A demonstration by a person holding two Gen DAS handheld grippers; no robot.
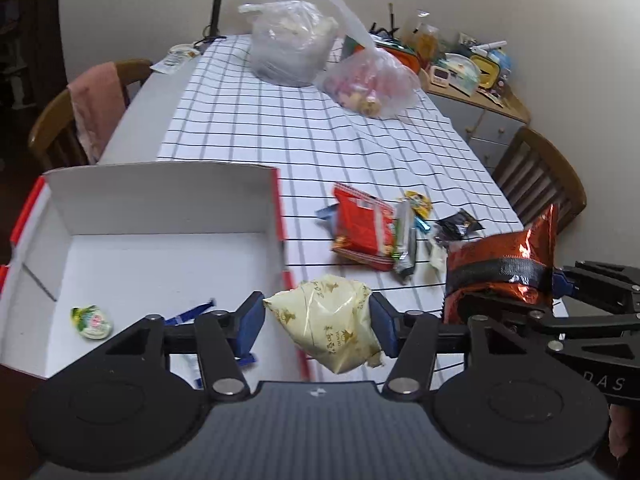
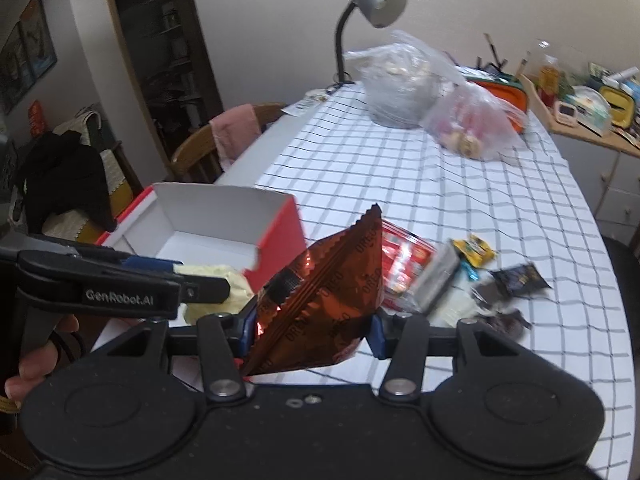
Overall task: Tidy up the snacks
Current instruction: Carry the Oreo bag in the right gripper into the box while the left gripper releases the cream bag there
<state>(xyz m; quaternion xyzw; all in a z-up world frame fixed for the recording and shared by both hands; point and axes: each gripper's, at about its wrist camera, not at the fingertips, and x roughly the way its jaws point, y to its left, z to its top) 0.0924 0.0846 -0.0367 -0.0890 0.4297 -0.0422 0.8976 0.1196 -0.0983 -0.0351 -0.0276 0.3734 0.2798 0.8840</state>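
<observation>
Pinched between the blue pads of the left gripper point(image 1: 318, 322), a cream packet point(image 1: 330, 326) hangs above the near right corner of the box point(image 1: 160, 200), over its red edge. Just right of the box, the right gripper point(image 2: 312, 326) clamps a coppery foil Oreo packet point(image 2: 324, 292), held off the cloth with one pointed corner up; from the left wrist view the same packet point(image 1: 504, 268) shows beside the other gripper.

Inside the box, on its white floor, lie a small green-and-pink sweet point(image 1: 92, 320) near the left wall and a blue wrapper point(image 1: 192, 312), partly hidden behind the left gripper's finger.

Right of the box, a loose pile rests on the checked tablecloth point(image 1: 280, 128): a red packet point(image 1: 362, 228), a silver bar point(image 1: 406, 240) leaning against it, a yellow sweet point(image 1: 418, 200) and a black packet point(image 1: 460, 226).

Beyond the box, at the far end, stand two clear plastic bags point(image 1: 292, 44) and a lamp point(image 2: 372, 0).
</observation>
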